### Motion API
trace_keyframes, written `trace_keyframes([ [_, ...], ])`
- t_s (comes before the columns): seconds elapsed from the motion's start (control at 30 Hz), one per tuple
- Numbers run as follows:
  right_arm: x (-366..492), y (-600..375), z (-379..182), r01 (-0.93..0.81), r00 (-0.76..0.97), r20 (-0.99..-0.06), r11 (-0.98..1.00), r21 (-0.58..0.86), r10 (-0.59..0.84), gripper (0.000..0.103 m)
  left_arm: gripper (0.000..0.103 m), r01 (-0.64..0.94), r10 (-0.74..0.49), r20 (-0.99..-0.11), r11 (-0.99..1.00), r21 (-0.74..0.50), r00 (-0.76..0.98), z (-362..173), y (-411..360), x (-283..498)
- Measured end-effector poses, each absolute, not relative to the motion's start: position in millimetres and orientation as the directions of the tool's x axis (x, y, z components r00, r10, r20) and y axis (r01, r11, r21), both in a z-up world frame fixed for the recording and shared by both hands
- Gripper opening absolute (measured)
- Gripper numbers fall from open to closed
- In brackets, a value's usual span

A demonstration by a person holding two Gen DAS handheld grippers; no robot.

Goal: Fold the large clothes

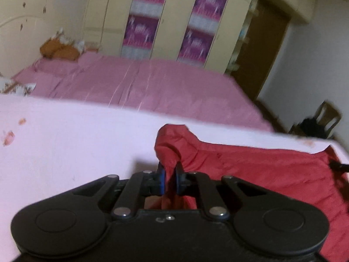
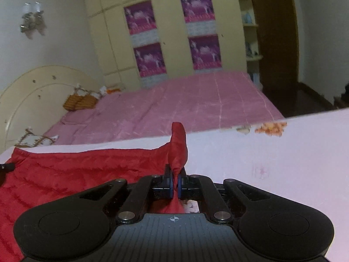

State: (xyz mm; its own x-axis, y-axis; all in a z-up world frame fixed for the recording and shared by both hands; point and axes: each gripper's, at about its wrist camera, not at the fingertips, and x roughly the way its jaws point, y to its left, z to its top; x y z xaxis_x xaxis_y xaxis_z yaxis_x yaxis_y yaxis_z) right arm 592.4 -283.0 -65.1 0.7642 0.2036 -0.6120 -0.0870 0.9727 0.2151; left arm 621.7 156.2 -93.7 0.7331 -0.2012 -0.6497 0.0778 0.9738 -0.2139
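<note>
The red garment [image 1: 261, 170] lay along the near edge of the pale pink table [image 1: 65, 142], its long axis stretched between the left gripper [image 1: 169, 178] and right gripper [image 2: 175, 182], each clamped on a bunched corner.

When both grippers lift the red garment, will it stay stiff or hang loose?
The red garment is probably floppy: it bunches where the left gripper and right gripper pinch it. Its faint sheen suggests it may be slippery. It looks thin, so likely light.
</note>
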Motion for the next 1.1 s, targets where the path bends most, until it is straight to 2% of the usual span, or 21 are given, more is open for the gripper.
trace_keyframes([
  [0.13, 610, -278, -115, -0.045, 0.651, -0.745, 0.986, 0.158, 0.149, 0.003, 0.009, 0.053, -0.16, -0.709, 0.984, -0.171, 0.686, -127, 155, 633],
  [0.37, 605, -279, -129, -0.028, 0.684, -0.716, 0.986, 0.166, 0.14, 0.003, 0.012, 0.071, -0.121, -0.695, 0.992, -0.1, 0.709, -123, 147, 620],
  [0.4, 607, -278, -127, -0.027, 0.678, -0.721, 0.985, 0.168, 0.141, 0.004, 0.015, 0.077, -0.123, -0.698, 0.992, -0.096, 0.706, -121, 144, 623],
  [0.43, 608, -278, -125, -0.024, 0.669, -0.729, 0.985, 0.171, 0.142, 0.005, 0.028, 0.074, -0.116, -0.701, 0.993, -0.09, 0.703, -118, 145, 622],
  [0.47, 611, -279, -122, -0.023, 0.66, -0.737, 0.984, 0.175, 0.146, 0.019, 0.039, 0.056, -0.094, -0.707, 0.996, -0.076, 0.701, -115, 144, 620],
  [0.5, 612, -280, -117, -0.011, 0.658, -0.742, 0.987, 0.158, 0.126, 0.032, 0.067, 0.028, -0.064, -0.708, 0.998, -0.062, 0.703, -111, 145, 619],
  [0.53, 611, -281, -104, 0.01, 0.677, -0.731, 0.991, 0.131, 0.089, 0.065, 0.079, 0.009, -0.05, -0.701, 0.998, -0.063, 0.712, -106, 148, 614],
  [0.57, 604, -281, -92, 0.018, 0.714, -0.697, 0.994, 0.111, 0.065, 0.07, 0.077, 0.001, -0.051, -0.68, 0.997, -0.073, 0.732, -96, 149, 604],
  [0.6, 599, -280, -83, 0.006, 0.721, -0.689, 0.993, 0.118, 0.078, 0.069, 0.073, 0.019, -0.07, -0.648, 0.996, -0.085, 0.759, -84, 146, 591],
  [0.73, 572, -242, -57, -0.145, 0.721, -0.666, 0.981, 0.126, 0.192, 0.063, 0.073, 0.174, -0.184, -0.577, 0.982, -0.074, 0.795, -48, 94, 548],
  [0.8, 565, -209, -57, -0.255, 0.696, -0.663, 0.958, 0.13, 0.276, 0.062, 0.075, 0.274, -0.221, -0.622, 0.962, -0.011, 0.751, -49, 49, 547],
  [0.9, 573, -167, -78, -0.332, 0.648, -0.714, 0.942, 0.051, 0.267, 0.062, 0.077, 0.313, -0.17, -0.693, 0.946, 0.084, 0.7, -74, 7, 562],
  [0.97, 584, -165, -100, -0.303, 0.627, -0.746, 0.952, 0.031, 0.224, 0.062, 0.086, 0.284, -0.15, -0.699, 0.955, 0.08, 0.7, -90, 8, 571],
  [1.03, 593, -181, -114, -0.247, 0.633, -0.744, 0.967, 0.071, 0.216, 0.062, 0.088, 0.248, -0.162, -0.703, 0.968, 0.022, 0.693, -96, 17, 577],
  [1.1, 599, -189, -116, -0.228, 0.625, -0.743, 0.966, 0.12, 0.239, 0.062, 0.088, 0.25, -0.165, -0.703, 0.968, 0.019, 0.691, -96, 17, 577],
])
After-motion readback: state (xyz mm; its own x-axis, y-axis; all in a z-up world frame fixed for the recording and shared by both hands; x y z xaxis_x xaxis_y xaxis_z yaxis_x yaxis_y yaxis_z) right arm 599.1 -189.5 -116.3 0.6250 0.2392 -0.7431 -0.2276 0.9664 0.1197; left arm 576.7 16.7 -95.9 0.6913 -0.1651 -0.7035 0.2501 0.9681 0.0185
